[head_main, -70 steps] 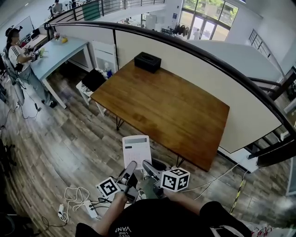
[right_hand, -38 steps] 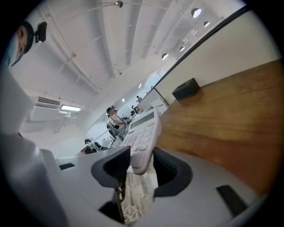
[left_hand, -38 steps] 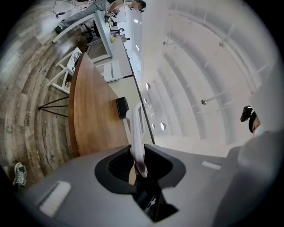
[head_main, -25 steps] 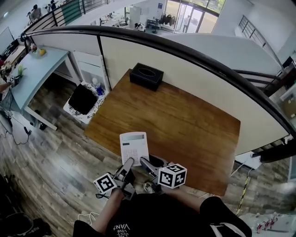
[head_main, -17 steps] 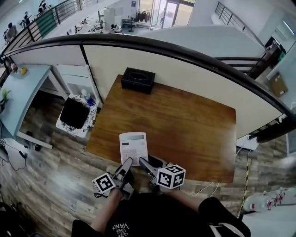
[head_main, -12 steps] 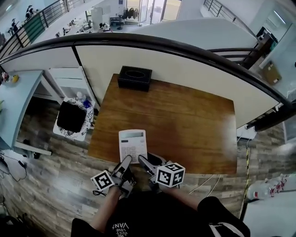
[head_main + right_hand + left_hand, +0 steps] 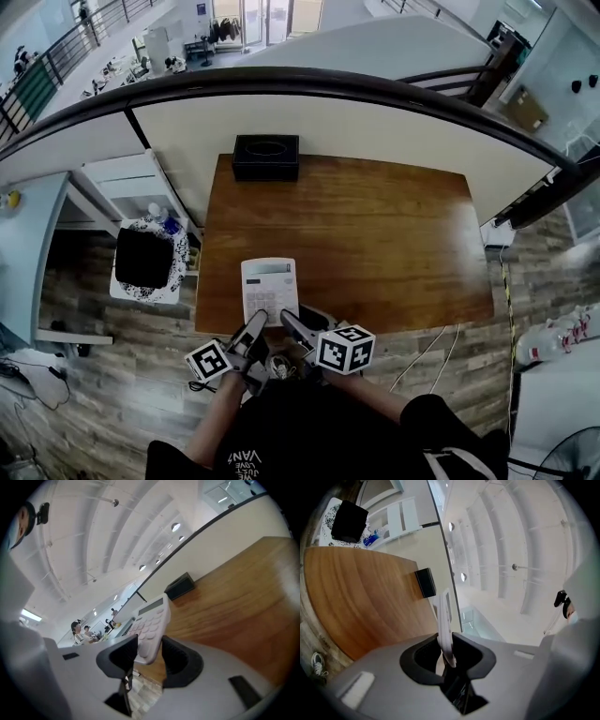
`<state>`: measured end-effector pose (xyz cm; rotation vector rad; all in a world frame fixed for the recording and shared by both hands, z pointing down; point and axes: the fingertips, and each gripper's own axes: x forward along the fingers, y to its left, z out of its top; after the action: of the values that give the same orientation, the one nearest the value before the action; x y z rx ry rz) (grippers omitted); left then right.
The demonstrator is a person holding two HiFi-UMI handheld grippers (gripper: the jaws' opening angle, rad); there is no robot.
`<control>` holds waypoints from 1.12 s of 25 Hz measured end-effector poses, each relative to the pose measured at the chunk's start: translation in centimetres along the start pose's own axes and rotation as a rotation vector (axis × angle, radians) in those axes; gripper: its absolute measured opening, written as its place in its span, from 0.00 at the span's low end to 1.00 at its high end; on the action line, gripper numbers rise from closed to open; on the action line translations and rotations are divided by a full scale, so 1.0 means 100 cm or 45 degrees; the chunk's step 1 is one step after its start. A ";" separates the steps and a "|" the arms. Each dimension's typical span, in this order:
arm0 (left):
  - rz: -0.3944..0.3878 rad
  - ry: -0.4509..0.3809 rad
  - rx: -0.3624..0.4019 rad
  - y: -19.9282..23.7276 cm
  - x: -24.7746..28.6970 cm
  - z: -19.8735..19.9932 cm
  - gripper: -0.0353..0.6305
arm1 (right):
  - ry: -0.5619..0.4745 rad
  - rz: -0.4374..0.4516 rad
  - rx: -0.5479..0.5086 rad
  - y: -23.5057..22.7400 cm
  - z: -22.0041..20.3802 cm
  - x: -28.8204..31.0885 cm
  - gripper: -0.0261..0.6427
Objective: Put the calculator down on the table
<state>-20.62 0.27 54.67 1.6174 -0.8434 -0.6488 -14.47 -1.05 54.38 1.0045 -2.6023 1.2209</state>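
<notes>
Head view: white calculator (image 7: 269, 289) held keys-up over the near edge of the brown counter (image 7: 375, 234), with the left gripper (image 7: 254, 330) and right gripper (image 7: 292, 327) both at its near end; black box (image 7: 266, 157) at the counter's far edge. Left gripper view: jaws pinched narrowly on the calculator, seen edge-on, with the counter to its left. Right gripper view: jaws set wider, clamped on the calculator's near corner, keys visible, counter beneath and beyond.
</notes>
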 end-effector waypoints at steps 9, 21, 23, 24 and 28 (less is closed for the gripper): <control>0.002 0.056 -0.018 0.015 0.006 0.016 0.15 | -0.006 -0.067 0.023 -0.006 0.003 0.017 0.28; 0.038 0.062 -0.052 0.042 0.052 0.060 0.15 | 0.063 -0.055 0.022 -0.041 0.034 0.071 0.28; 0.039 0.064 -0.045 0.049 0.062 0.069 0.15 | 0.073 -0.061 0.018 -0.049 0.040 0.082 0.28; 0.037 0.068 -0.027 0.052 0.067 0.074 0.15 | 0.079 -0.064 0.015 -0.053 0.044 0.087 0.28; 0.056 0.075 -0.004 0.066 0.086 0.093 0.15 | 0.098 -0.070 0.015 -0.069 0.057 0.108 0.28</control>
<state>-24.06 -12.79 59.42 1.6033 -0.8319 -0.5691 -17.74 -13.95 58.78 1.0036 -2.4953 1.2384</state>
